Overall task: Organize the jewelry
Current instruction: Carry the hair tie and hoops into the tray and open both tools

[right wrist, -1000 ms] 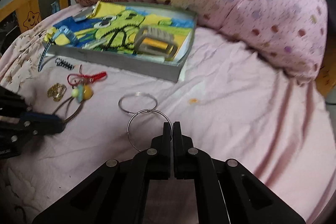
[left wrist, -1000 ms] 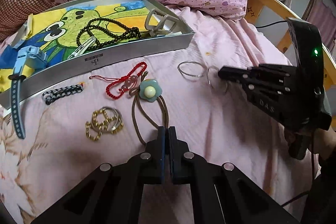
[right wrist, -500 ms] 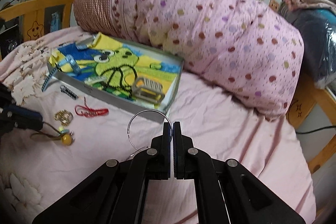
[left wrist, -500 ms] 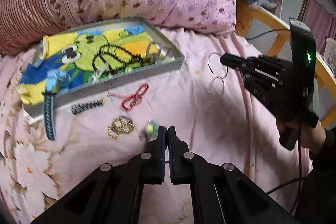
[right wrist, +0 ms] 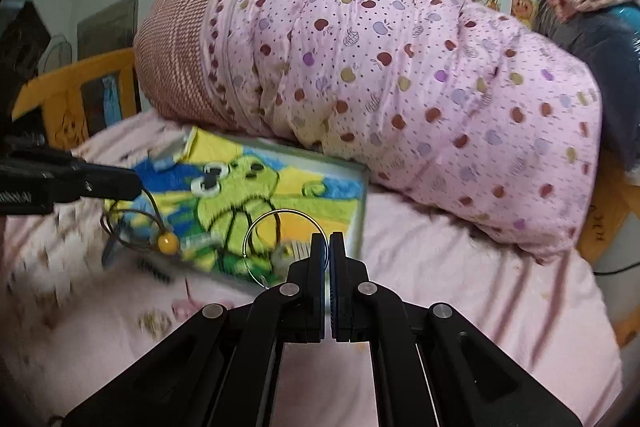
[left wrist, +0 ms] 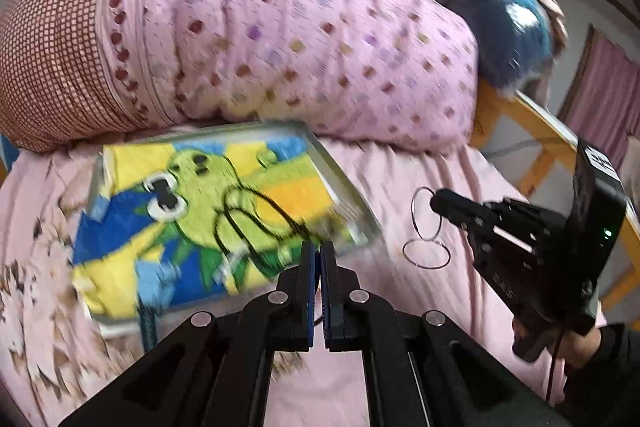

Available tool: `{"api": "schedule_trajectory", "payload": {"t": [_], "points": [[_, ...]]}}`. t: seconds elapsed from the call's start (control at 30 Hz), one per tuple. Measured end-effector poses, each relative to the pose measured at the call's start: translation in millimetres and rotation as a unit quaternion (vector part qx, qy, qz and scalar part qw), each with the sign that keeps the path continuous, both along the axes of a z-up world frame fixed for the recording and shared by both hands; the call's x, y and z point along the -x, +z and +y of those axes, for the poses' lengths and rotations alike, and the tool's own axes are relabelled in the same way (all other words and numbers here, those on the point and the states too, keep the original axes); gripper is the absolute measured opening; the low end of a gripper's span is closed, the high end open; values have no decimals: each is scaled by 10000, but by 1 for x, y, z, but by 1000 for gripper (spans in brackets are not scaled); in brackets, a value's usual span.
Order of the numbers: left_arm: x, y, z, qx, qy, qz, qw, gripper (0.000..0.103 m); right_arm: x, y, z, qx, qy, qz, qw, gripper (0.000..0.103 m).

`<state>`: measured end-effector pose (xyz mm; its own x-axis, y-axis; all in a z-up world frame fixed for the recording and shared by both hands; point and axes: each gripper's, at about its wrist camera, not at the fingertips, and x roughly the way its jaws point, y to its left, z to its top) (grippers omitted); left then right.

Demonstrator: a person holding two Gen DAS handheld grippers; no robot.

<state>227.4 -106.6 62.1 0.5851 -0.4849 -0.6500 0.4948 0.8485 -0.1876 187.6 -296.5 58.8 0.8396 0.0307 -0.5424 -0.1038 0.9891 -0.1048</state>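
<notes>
Both tongs have risen off the bed: left tongs (right wrist: 136, 187) clenched on hair tie (right wrist: 132, 231); right tongs (right wrist: 325, 251) gripping ring (right wrist: 256, 227), tray (right wrist: 360, 203) at 12 o'clock.

Open bedsheet (right wrist: 460, 267) is left right of the tray (right wrist: 360, 203). Passage behind is blocked by the rolled quilt (right wrist: 400, 87); a loose ring (left wrist: 426, 254) lies just beside the tray.
</notes>
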Motion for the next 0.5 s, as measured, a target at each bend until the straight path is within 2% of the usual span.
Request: {"api": "schedule_trajectory", "payload": {"t": [0.07,0.17,0.3,0.5], "points": [[-17,4,3,108,93,127,9998,3,-28,2,1,-221,5,125,9997,2],[-42,4,4,39,248,26,9997,3,-61,-2,5,-364,-10,308,9989,2],[-73,-16,6,3,402,124,9991,3,-94,-13,14,-448,7,621,9971,2],[-94,-55,8,-66,506,483,9975,3,-128,-45,31,-451,66,1192,9918,2]]}}
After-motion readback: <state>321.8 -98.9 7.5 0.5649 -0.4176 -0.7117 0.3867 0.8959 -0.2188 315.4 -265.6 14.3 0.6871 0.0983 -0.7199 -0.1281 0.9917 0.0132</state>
